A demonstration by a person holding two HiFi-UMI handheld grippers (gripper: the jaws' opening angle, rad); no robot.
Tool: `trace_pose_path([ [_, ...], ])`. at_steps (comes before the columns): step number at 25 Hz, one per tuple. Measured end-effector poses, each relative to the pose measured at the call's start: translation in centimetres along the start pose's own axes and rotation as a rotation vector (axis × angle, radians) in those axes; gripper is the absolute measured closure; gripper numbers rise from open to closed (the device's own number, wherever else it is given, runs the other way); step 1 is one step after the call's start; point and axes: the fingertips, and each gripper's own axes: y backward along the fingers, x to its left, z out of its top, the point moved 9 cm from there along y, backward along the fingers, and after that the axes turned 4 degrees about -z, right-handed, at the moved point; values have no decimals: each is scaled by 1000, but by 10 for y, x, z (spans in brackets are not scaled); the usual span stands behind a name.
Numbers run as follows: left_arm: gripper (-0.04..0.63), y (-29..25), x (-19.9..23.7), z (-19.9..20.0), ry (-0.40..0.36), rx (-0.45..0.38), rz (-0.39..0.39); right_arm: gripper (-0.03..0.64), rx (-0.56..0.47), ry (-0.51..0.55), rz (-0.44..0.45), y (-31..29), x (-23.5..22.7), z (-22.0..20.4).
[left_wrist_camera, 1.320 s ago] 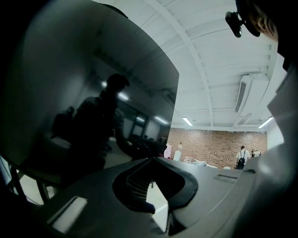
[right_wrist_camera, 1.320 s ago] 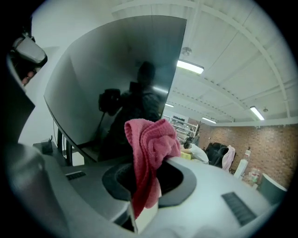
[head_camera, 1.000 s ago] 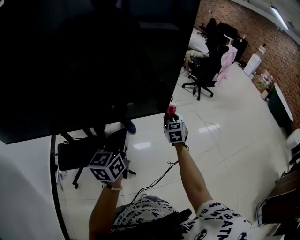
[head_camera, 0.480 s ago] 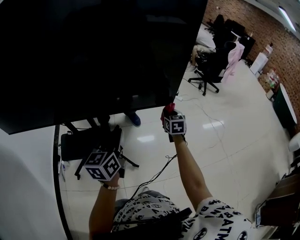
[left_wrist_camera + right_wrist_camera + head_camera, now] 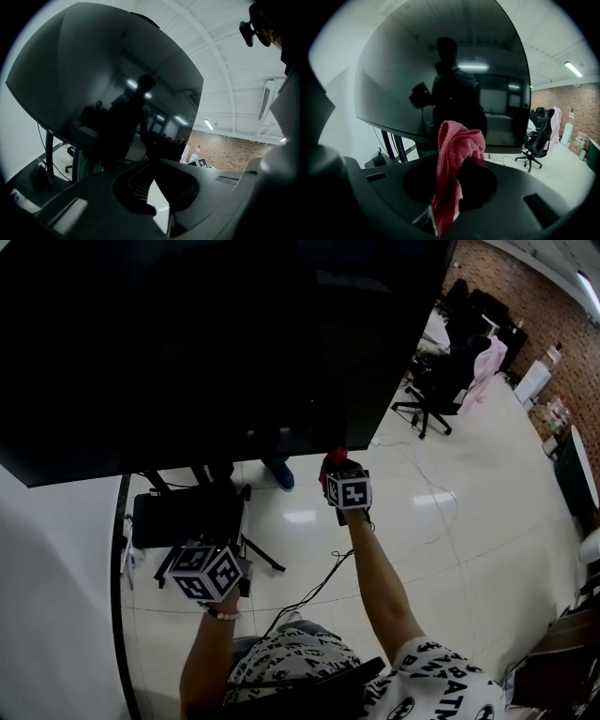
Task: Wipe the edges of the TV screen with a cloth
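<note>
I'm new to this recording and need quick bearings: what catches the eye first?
A huge dark TV screen fills the top of the head view. Just under its lower edge the right gripper pinches a pink cloth that sticks up from its jaws. The left gripper hangs lower, shut and empty.

right claw point(image 5: 337, 472) raised; red cloth point(image 5: 337, 457) bunched at its tip, just under the lower edge of the TV screen point(image 5: 216, 343) | left claw point(image 5: 212, 563) lower, apart from the screen, near the dark stand point(image 5: 187, 515) | office chair point(image 5: 433, 390) well beyond the right claw, on the white floor point(image 5: 450, 521)
</note>
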Motion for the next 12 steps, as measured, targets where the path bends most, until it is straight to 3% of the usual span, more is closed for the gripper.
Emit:
trace_pose_path([
  [12, 606, 50, 68, 10, -58, 39, 140, 534, -9, 53, 118, -15, 135, 25],
])
